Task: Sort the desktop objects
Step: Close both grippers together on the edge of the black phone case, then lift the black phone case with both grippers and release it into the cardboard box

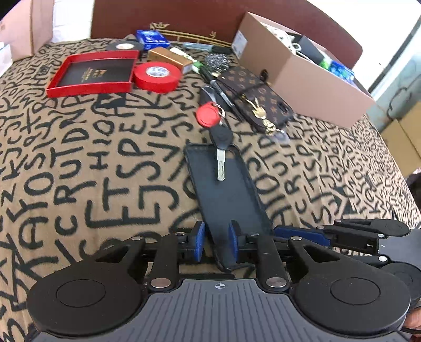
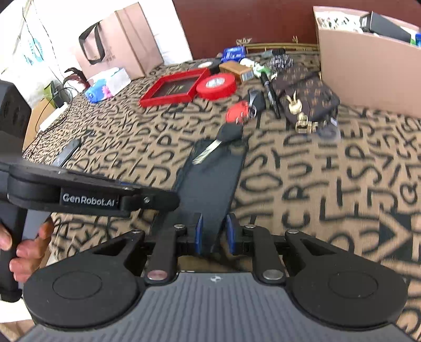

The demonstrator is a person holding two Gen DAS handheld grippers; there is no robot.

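Left wrist: left gripper (image 1: 216, 240) pinches flat black rubbery phone case (image 1: 226, 189) | right gripper (image 2: 213, 232) pinches same case | silver-bladed black key (image 1: 220, 155) lies on it

Home bedroom; patterned bedspread (image 1: 79, 157), padded headboard (image 1: 184, 15).

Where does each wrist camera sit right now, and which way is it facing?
Left wrist: behind the left hand-held gripper, facing the cardboard box; its blue pads flank the black phone case; the right gripper intrudes at right.
Right wrist: behind the right hand-held gripper, facing the same way, pads astride that case; the person's left hand shows.
Shared: case, key, red tape, red tray.
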